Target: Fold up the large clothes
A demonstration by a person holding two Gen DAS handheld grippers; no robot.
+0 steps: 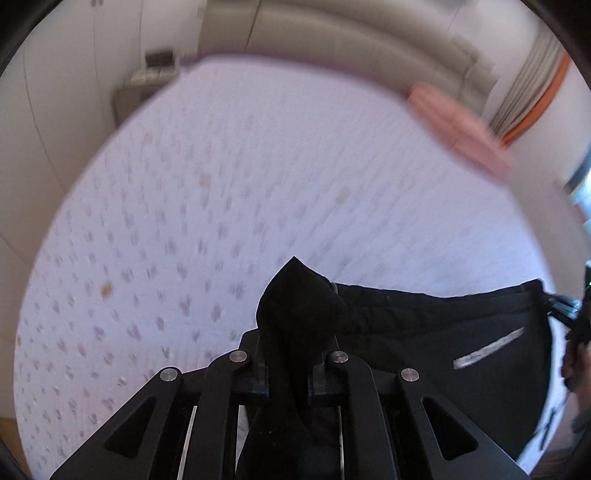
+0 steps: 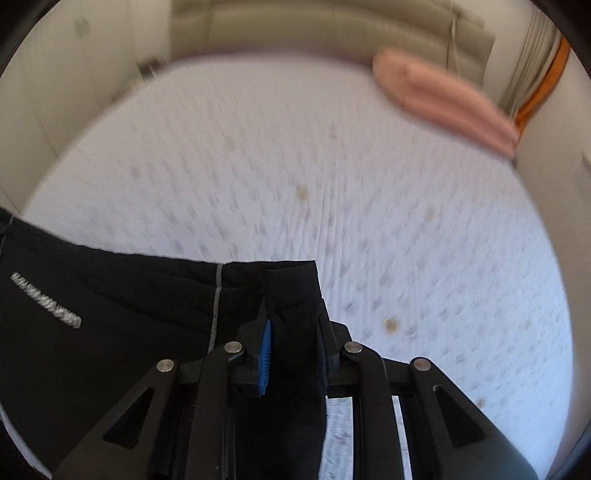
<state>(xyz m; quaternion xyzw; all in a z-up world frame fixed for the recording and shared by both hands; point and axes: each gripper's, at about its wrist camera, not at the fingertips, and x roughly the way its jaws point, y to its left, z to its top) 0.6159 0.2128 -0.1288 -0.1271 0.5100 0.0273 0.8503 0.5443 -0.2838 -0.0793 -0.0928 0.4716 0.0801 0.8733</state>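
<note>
The left gripper (image 1: 288,373) is clenched on a bunched corner of the large black fabric garment (image 1: 424,332), which stretches away toward 3 o'clock above the white dotted quilted mattress (image 1: 221,184). The right gripper (image 2: 293,354) pinches the garment's other corner (image 2: 110,314); the cloth runs off toward 9 o'clock. A pink pillow (image 2: 443,103) lies at 1 o'clock.

The garment (image 1: 424,332) stretches between the left tool (image 1: 288,369) and the right tool (image 2: 291,350) above the bed's (image 1: 221,184) near edge, while a pillow (image 2: 443,99) lies at its far right corner, before the headboard (image 2: 314,33).
</note>
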